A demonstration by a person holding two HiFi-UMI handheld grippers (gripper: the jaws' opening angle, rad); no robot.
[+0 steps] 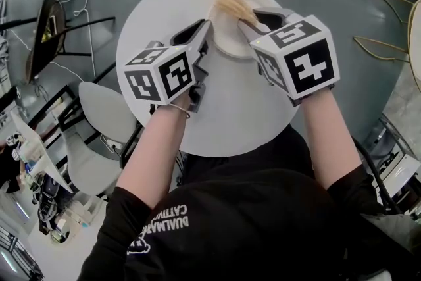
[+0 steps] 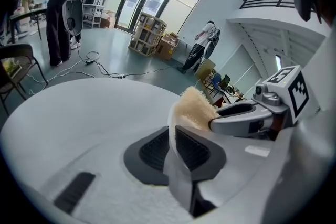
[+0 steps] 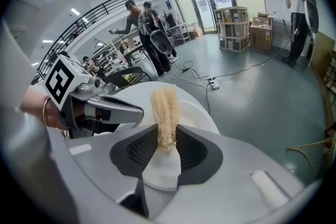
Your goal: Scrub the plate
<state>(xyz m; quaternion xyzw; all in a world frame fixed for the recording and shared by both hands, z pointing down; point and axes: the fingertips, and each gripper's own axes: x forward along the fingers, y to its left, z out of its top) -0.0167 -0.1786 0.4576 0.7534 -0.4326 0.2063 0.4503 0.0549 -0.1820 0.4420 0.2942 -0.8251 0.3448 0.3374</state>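
Plate (image 1: 229,43) on the desk (image 1: 164,10): the left gripper (image 2: 173,139) points steeply down, and its fingers clamp the left rim. The right gripper (image 3: 167,136) also points steeply down, its fingers pinching a scrubber (image 3: 164,105), as its own view shows.

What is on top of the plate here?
A tan scrubber, gripped in the right gripper's jaws, lies over the plate's far edge. The rest shows bare. The surface beneath the scrubber is covered. The left gripper's jaws pinch the rim.

The white plate (image 1: 227,41) has its rim pinched between the left jaws. The fuzzy tan scrubber (image 3: 165,110) (soft-looking) sticks out from between the right jaws.
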